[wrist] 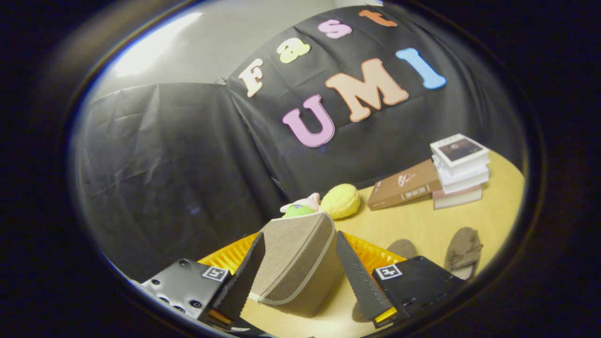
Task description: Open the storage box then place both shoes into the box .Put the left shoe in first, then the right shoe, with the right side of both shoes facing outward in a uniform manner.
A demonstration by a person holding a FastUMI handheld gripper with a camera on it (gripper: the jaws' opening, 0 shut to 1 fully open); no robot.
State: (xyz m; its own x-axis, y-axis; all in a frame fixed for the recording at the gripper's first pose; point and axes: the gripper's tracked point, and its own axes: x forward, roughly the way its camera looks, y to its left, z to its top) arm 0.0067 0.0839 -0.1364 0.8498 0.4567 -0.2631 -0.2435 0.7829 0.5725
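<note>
One storage box is sitting between the gripper's parted fingers. Two shoes, four books and two plush toys are lying beyond.

gripper: tilted, fingers spread wide apart
fingers: one on each side of the gap, neither pressing on anything

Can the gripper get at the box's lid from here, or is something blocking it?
Probably yes. The beige fabric storage box with pale piping sits between the open gripper fingers, lid closed, nothing in between. The brown slippers lie off to the side on the yellow table.
</note>
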